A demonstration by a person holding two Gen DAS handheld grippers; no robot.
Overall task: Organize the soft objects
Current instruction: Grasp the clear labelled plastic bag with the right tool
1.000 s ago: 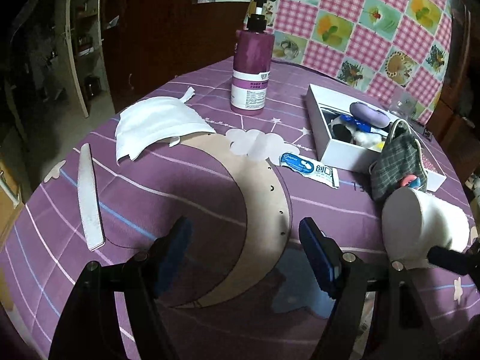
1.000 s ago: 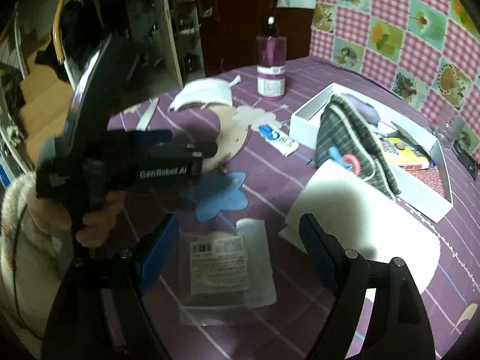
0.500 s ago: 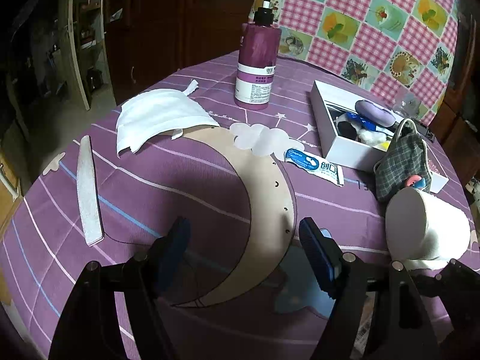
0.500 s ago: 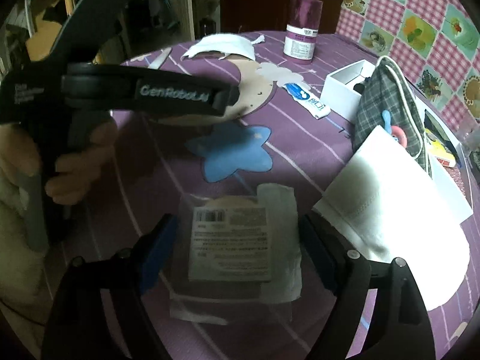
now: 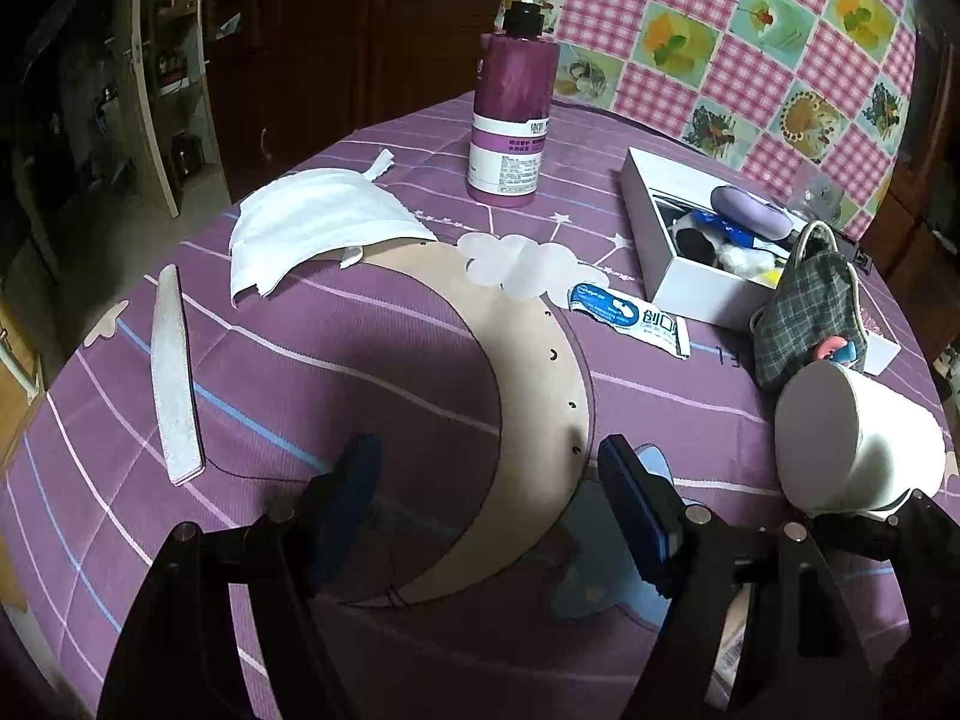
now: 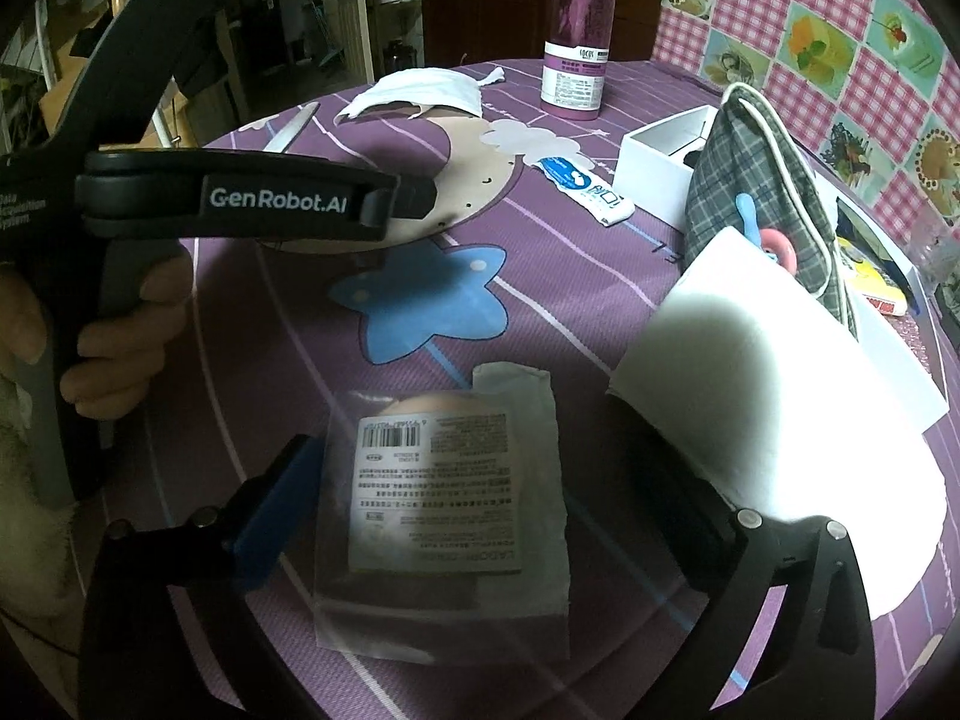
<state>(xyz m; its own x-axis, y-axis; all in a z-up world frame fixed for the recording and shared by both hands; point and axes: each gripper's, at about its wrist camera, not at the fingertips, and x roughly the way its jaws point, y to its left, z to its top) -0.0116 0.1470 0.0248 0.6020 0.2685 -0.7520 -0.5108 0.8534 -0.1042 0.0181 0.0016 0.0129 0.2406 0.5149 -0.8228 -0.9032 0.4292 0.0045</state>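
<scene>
Since prev frames: R gripper (image 6: 480, 516) has dropped closer to the tablecloth (image 6: 588, 276) and its jaws are opening, now about as wide as they go. Clear plastic packet (image 6: 444, 516) w/ white label sits lower centre of the right wrist view, between the blue pads, not pinched; L pad just beside its edge, R pad well apart from it. L gripper (image 5: 486, 504) unchanged: jaws moderately wide, nothing between them, hovering over the moon print (image 5: 528, 420) in lower centre of its own view.

Reading: looks like a pre-grasp on the packet, i.e. next soft item to be sorted. Grip not yet made. Packet is thin, flat and slippery-looking; pinch from the sides may buckle it.

Other task items: white roll (image 6: 780, 420) lies at right of frame, touching the plaid pouch (image 6: 762, 192) behind it. White box (image 5: 690, 252), upper right of left wrist view, already holds several small things; prob. the destination, can't confirm. White cloth mask (image 5: 312, 228) upper left, nail file (image 5: 174, 372) left edge.

Writing: "GenRobot.AI" on L gripper body, left of right wrist view. Packet label has barcode + small print, unreadable. Purple pump bottle (image 5: 510, 120) label too small to read. Blue/white sachet (image 5: 630, 318) carries Chinese chars, not legible enough to transcribe.
</scene>
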